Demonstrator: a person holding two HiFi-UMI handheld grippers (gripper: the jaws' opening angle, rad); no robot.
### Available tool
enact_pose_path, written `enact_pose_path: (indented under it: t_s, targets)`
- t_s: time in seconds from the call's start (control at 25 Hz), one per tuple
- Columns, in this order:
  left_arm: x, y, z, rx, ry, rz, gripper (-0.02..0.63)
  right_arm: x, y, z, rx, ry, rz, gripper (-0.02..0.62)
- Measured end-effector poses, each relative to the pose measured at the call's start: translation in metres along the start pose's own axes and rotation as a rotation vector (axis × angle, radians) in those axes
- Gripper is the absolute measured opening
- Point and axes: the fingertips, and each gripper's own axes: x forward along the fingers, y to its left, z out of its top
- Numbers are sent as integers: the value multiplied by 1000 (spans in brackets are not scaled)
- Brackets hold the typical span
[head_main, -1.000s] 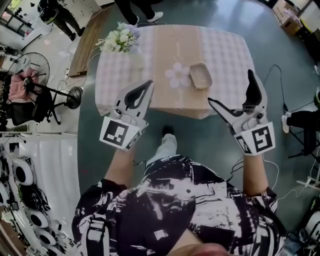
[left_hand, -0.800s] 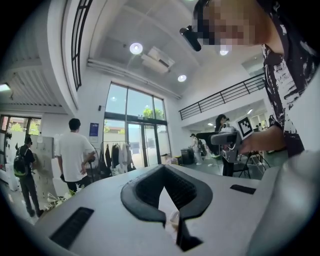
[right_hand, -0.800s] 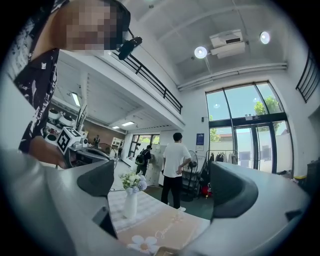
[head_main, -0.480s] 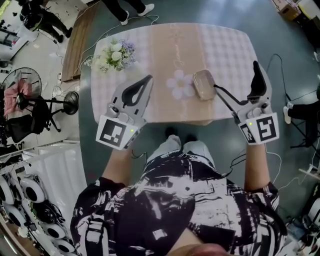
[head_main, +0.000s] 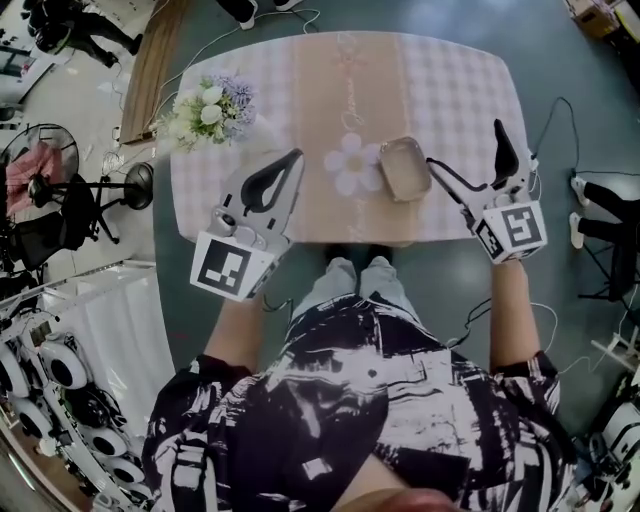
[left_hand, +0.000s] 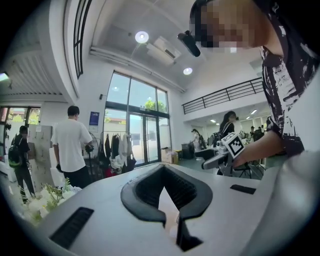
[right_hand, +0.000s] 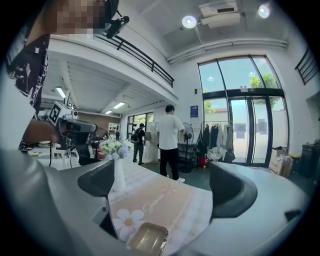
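At the near edge of the bench (head_main: 450, 80), which carries a checked cloth and a tan runner, both tools hover above the surface and hold nothing. The right hand-held gripper (head_main: 463, 150) has its jaws spread wide. Its own view frames a small shallow tray (right_hand: 146, 239) low between them, ahead of the pads and apart from both. From the head view the tray (head_main: 404, 168) lies on the runner, just beside that gripper's inner finger and next to a white flower-shaped mat (head_main: 351, 165).

The left hand-held gripper (head_main: 296, 158) has its jaws brought together with nothing between them. It hangs over the cloth's near left part, with a vase of flowers (head_main: 205, 108) well apart at the far left corner.

By my reading nothing is grasped or shifted yet: the tray sits flat and untouched, so the whole handling is left to do.
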Motion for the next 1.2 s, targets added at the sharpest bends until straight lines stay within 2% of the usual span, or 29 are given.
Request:
enact_pose_path:
  t_s: [0.2,0.4,0.72,0.92,1.08,1.2]
  targets:
    - [10,-2,-15,-22,29,9,0,24,-26,-85,79,152,14,569]
    - [10,4,-32,-14,76,25,0,43,-33,-164,159,299,43,566]
    - [16,10,-43,-39,90,39,0,55,-32,-267,260,514,87,513]
    - [16,11,-49,-40,103,39,0,59,-24,-295,313,573,115,419]
    - [16,11,-51,-44,110,43,0,60,-22,-312,346,618,128,282]
    - [19,10,-55,-46,119,46,0,59,-25,-325,367,644,129,202]
